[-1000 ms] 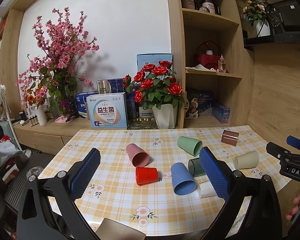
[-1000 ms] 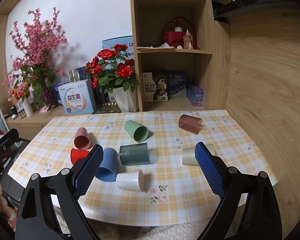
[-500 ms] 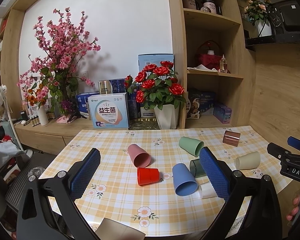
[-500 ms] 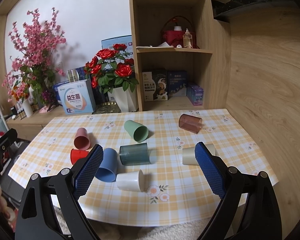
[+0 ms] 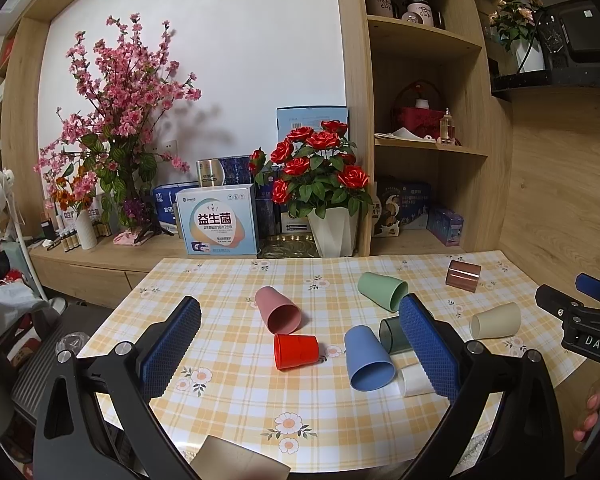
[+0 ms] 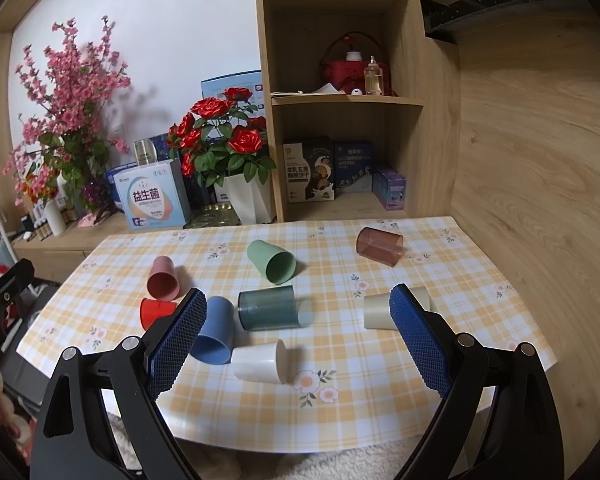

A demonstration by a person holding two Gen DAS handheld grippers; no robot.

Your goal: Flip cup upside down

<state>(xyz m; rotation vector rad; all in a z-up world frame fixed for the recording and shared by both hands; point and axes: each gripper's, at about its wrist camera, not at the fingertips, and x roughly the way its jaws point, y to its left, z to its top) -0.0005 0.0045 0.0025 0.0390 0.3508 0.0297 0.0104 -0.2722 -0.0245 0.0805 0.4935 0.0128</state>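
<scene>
Several cups lie on their sides on a yellow checked table [image 6: 380,412]: pink [image 6: 163,279], red [image 6: 155,313], blue [image 6: 214,335], white [image 6: 260,361], dark teal [image 6: 266,307], green [image 6: 271,261], brown translucent [image 6: 379,246] and cream [image 6: 378,312]. The left view also shows the pink cup [image 5: 278,309], red cup [image 5: 296,351] and blue cup [image 5: 367,358]. My left gripper [image 5: 300,352] is open and empty above the near table edge. My right gripper [image 6: 296,344] is open and empty, held back from the cups.
Behind the table a low cabinet holds a white pot of red roses [image 6: 248,200], a boxed product [image 6: 152,200] and a pink blossom vase [image 5: 86,228]. A wooden shelf unit [image 6: 340,100] stands at the back and a wood-panel wall [image 6: 540,160] on the right.
The left view has risen a little, so the cups sit lower and slightly further off. The right gripper has hardly moved. No cup has moved.
</scene>
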